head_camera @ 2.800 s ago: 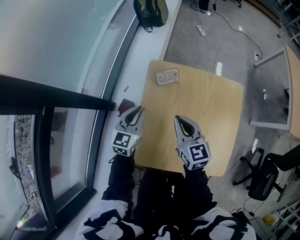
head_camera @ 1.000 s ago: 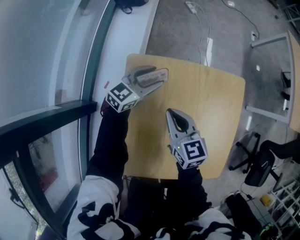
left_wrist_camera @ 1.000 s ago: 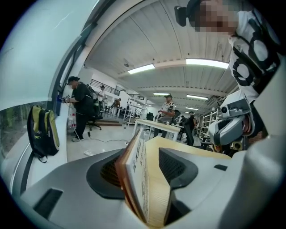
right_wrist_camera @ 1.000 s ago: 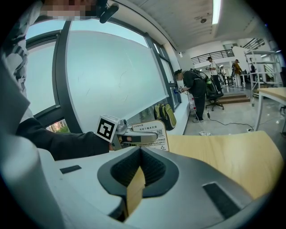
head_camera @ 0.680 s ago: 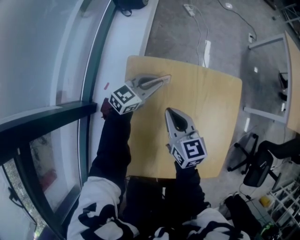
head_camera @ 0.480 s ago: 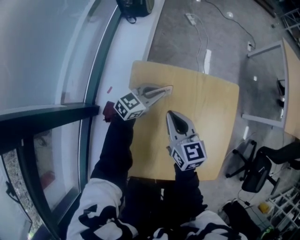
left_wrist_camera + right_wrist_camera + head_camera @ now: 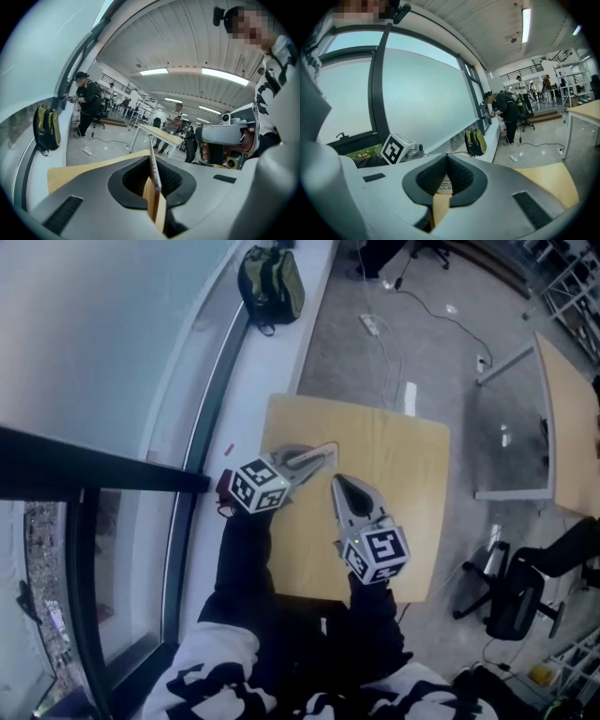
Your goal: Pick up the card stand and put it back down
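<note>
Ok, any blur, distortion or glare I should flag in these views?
Head view: soft overall, light wooden table edges bowed. Left gripper view: heavy fisheye, dark corners, thin flat card stand edge-on, fairly crisp. Right gripper view: same fisheye, large pale window bright, not blown out.

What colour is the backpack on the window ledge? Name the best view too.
Olive green with black straps; the backpack shows best in the head view.
</note>
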`<state>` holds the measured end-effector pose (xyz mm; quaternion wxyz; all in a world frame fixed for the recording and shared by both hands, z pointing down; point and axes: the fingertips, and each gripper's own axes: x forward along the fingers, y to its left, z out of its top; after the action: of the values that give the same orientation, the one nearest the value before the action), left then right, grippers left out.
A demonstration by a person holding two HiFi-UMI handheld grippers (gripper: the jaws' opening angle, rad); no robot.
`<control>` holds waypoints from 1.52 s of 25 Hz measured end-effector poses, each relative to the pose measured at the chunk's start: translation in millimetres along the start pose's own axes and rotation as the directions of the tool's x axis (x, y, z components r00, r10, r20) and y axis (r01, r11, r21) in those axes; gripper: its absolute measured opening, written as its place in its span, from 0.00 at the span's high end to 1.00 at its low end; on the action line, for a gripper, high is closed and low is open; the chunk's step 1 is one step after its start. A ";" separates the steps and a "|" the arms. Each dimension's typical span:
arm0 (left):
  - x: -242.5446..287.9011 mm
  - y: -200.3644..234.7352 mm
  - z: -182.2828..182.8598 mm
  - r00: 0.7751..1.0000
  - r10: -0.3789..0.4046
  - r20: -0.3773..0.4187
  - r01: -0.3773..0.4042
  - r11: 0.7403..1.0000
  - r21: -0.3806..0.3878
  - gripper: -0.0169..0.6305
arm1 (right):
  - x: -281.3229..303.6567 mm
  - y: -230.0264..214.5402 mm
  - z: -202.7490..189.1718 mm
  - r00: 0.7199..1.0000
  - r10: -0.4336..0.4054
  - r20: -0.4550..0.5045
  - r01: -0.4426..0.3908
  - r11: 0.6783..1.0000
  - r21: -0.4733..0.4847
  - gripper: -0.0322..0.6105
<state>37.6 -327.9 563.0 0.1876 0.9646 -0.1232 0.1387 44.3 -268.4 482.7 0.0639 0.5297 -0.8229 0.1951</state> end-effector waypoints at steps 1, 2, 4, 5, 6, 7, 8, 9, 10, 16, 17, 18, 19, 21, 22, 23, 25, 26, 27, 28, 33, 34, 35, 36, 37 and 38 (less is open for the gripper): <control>-4.1 -7.9 8.7 1.000 0.010 0.001 -0.010 1.000 0.004 0.94 | -5.7 2.3 8.5 1.000 0.005 0.012 -0.005 1.000 -0.011 0.92; -7.8 -16.2 17.1 1.000 0.023 -0.001 -0.023 1.000 0.010 0.94 | -12.5 4.6 17.1 1.000 0.009 0.024 -0.009 1.000 -0.022 0.92; -15.9 -32.6 34.7 0.998 0.057 -0.008 -0.057 0.998 0.016 0.94 | -28.3 9.3 35.0 0.999 0.016 0.050 -0.014 0.999 -0.046 0.92; -20.9 -39.8 44.2 0.997 0.081 -0.011 -0.081 0.997 0.016 0.94 | -36.5 11.9 43.9 0.998 0.021 0.064 -0.017 0.998 -0.057 0.92; -26.5 -46.8 53.8 0.994 0.111 -0.013 -0.111 0.994 0.015 0.94 | -44.4 14.2 51.8 0.997 0.025 0.075 -0.020 0.998 -0.067 0.92; -32.4 -54.0 63.4 0.989 0.144 -0.012 -0.144 0.989 0.017 0.94 | -52.2 16.0 58.6 0.996 0.027 0.083 -0.021 0.997 -0.075 0.92; -38.3 -62.0 73.2 0.984 0.178 -0.008 -0.178 0.984 0.021 0.94 | -59.8 17.0 64.5 0.996 0.026 0.089 -0.019 0.996 -0.082 0.92; -44.0 -70.4 83.4 0.978 0.209 0.004 -0.209 0.978 0.026 0.94 | -66.8 17.2 70.3 0.995 0.022 0.096 -0.014 0.996 -0.087 0.92; -49.5 -79.1 93.7 0.972 0.235 0.023 -0.236 0.971 0.030 0.94 | -72.9 17.3 76.1 0.994 0.017 0.105 -0.007 0.996 -0.093 0.92; -93.3 -128.5 147.3 0.917 0.364 0.165 -0.375 0.926 0.041 0.94 | -107.9 37.1 116.2 0.984 0.035 0.175 -0.009 0.989 -0.144 0.92; -97.6 -138.7 152.5 0.907 0.375 0.191 -0.388 0.921 0.036 0.94 | -117.3 39.3 120.1 0.983 0.029 0.179 0.000 0.987 -0.159 0.92; -101.1 -147.8 155.4 0.898 0.385 0.214 -0.400 0.916 0.030 0.94 | -125.6 40.6 122.2 0.984 0.021 0.179 0.011 0.985 -0.174 0.92; -104.8 -155.2 156.4 0.887 0.399 0.234 -0.416 0.909 0.025 0.94 | -132.3 41.5 122.7 0.984 0.011 0.175 0.022 0.982 -0.187 0.93; -114.0 -165.9 155.4 0.860 0.436 0.266 -0.459 0.888 0.030 0.94 | -141.2 43.0 120.9 0.986 -0.010 0.166 0.045 0.976 -0.211 0.93; -119.4 -170.3 154.6 0.844 0.456 0.283 -0.484 0.874 0.038 0.94 | -144.6 43.6 119.1 0.987 -0.020 0.162 0.056 0.974 -0.221 0.93; -124.9 -174.5 154.3 0.827 0.475 0.300 -0.510 0.859 0.047 0.94 | -147.9 44.0 117.0 0.987 -0.028 0.159 0.064 0.972 -0.226 0.93; -136.1 -181.7 155.2 0.791 0.512 0.335 -0.562 0.824 0.067 0.94 | -153.9 44.9 113.5 0.986 -0.042 0.161 0.078 0.971 -0.226 0.93; -141.3 -184.8 155.4 0.773 0.529 0.351 -0.586 0.807 0.074 0.94 | -156.6 45.9 111.9 0.985 -0.046 0.166 0.083 0.971 -0.225 0.93; -145.6 -187.7 154.6 0.755 0.544 0.366 -0.608 0.790 0.079 0.94 | -158.9 47.3 109.9 0.984 -0.050 0.172 0.088 0.970 -0.225 0.93; -148.9 -190.7 152.6 0.739 0.556 0.380 -0.625 0.776 0.081 0.94 | -160.8 49.2 107.5 0.983 -0.053 0.177 0.093 0.969 -0.227 0.93; -157.1 -210.4 140.2 0.680 0.591 0.434 -0.680 0.730 0.072 0.94 | -169.3 58.8 91.3 0.974 -0.093 0.205 0.139 0.964 -0.224 0.92; -158.5 -213.4 137.3 0.673 0.595 0.439 -0.688 0.722 0.077 0.94 | -170.6 60.3 88.3 0.972 -0.102 0.211 0.149 0.964 -0.219 0.93; -160.2 -216.0 134.7 0.668 0.597 0.444 -0.694 0.716 0.079 0.94 | -171.8 62.0 85.7 0.971 -0.109 0.215 0.156 0.964 -0.216 0.93; -162.0 -218.6 132.4 0.663 0.598 0.451 -0.697 0.713 0.078 0.94 | -173.1 63.9 83.6 0.969 -0.112 0.218 0.160 0.964 -0.214 0.93; -163.5 -221.1 130.3 0.659 0.598 0.457 -0.698 0.713 0.074 0.94 | -174.5 65.7 82.1 0.969 -0.113 0.220 0.161 0.964 -0.213 0.92; -164.7 -223.5 128.2 0.656 0.598 0.461 -0.698 0.713 0.069 0.94 | -176.1 67.5 80.9 0.969 -0.113 0.220 0.161 0.964 -0.213 0.93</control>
<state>-22.7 -147.2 323.9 -0.0229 0.8771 -0.4797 0.0074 67.8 -126.2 336.6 0.0522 0.5920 -0.8034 0.0381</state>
